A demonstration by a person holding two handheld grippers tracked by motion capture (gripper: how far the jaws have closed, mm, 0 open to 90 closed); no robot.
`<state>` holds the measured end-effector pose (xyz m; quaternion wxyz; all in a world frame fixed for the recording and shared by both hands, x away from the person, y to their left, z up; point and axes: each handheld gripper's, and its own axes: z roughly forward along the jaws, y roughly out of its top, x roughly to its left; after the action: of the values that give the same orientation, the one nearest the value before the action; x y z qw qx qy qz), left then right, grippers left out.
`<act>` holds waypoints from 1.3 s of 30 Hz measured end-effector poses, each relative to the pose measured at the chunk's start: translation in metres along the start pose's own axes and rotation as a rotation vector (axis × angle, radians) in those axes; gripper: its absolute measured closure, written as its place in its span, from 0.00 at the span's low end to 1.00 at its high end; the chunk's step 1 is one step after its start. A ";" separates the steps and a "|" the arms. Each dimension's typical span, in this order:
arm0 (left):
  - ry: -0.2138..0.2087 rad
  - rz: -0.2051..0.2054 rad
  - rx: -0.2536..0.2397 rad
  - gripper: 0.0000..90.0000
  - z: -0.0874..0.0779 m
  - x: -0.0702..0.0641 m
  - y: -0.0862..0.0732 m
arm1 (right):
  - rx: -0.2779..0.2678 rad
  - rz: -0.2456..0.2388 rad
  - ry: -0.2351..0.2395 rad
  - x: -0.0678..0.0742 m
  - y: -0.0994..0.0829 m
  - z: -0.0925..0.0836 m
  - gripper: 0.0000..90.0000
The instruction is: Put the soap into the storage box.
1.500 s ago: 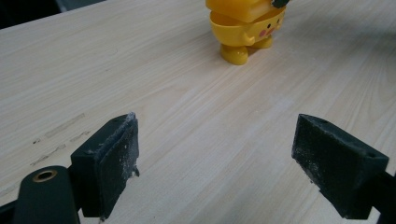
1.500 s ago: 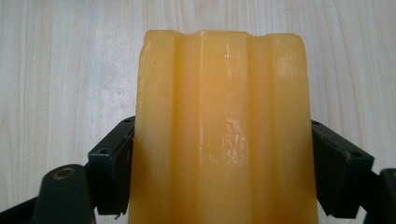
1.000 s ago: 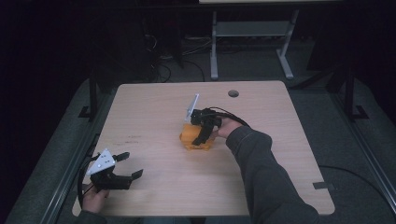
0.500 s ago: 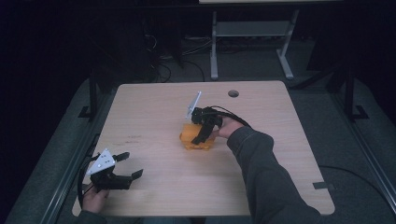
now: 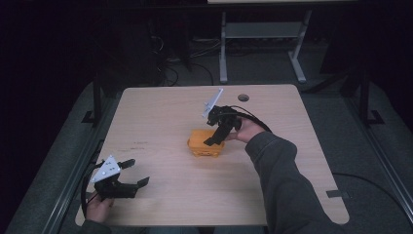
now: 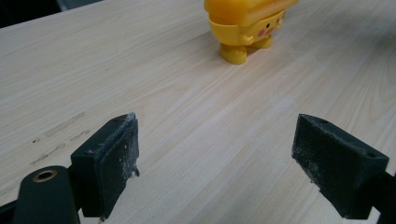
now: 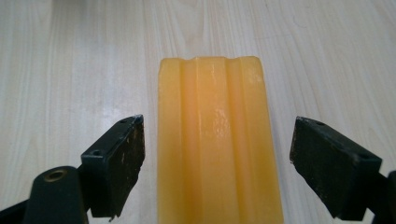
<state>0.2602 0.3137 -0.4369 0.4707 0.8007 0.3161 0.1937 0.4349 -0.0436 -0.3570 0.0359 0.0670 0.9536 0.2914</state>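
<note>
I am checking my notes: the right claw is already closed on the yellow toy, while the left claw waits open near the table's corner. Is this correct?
Not quite: the right claw is open, its jaws apart on either side of the yellow toy without touching it, as the right gripper view shows. The left claw does wait open.

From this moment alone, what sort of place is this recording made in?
Probably a lab or recording room: a bare wooden table with a cable hole, loose cables on the dark floor, and another desk's metal frame behind.

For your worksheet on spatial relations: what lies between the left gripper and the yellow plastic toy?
Nothing: bare pale wooden tabletop runs from the open left gripper to the yellow plastic toy, as the left gripper view shows.
</note>
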 end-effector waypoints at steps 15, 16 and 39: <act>0.003 -0.002 0.006 0.16 0.000 -0.001 0.000 | -0.055 0.050 -0.048 0.017 -0.035 -0.034 0.19; 0.004 -0.001 0.007 0.16 0.000 -0.001 0.000 | -0.051 0.052 -0.058 0.020 -0.038 -0.036 0.19; 0.000 0.003 0.014 0.16 0.001 -0.001 0.000 | -0.040 0.189 -0.076 0.042 -0.111 -0.052 0.19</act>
<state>0.2599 0.3120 -0.4374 0.4647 0.8045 0.3161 0.1921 0.3759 -0.1571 -0.3774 0.0459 0.1667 0.9349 0.3100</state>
